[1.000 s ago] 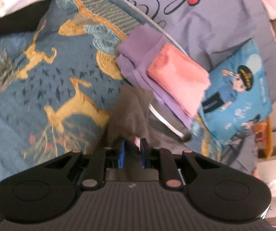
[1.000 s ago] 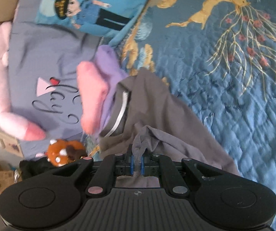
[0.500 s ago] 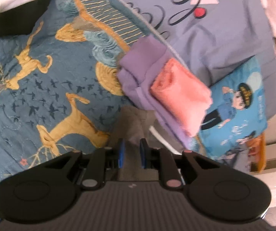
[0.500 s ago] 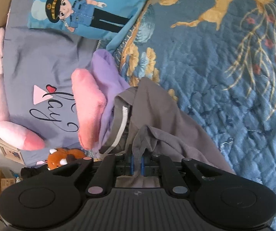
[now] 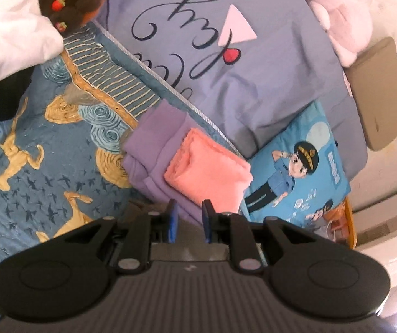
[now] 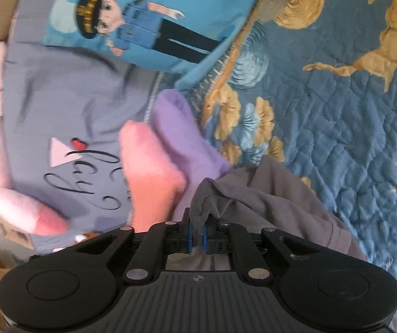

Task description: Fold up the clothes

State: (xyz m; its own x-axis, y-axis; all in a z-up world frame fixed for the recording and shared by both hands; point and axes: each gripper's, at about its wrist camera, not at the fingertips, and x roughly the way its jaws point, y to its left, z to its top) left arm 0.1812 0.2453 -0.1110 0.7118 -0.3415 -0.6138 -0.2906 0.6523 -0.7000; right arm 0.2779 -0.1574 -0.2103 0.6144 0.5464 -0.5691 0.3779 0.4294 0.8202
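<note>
Folded purple [image 5: 154, 144] and pink [image 5: 209, 172] clothes block ahead; the blue quilt [image 6: 351, 127] alongside lies open

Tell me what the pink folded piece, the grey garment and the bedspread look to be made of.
Pink folded piece: probably fleece or terry; fuzzy, matte nap.
Grey garment, pinched in the right gripper: thin smooth knit, likely jersey; drapes in soft creases.
Bedspread: quilted, printed fabric with slight sheen; stitched ripples show.

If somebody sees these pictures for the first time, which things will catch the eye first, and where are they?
The folded pink cloth catches the eye first, lying on a folded purple garment at the edge of the blue quilt. Beside them leans a blue cartoon pillow showing an officer. Nearer, the right hand-held gripper pinches a grey garment.
</note>
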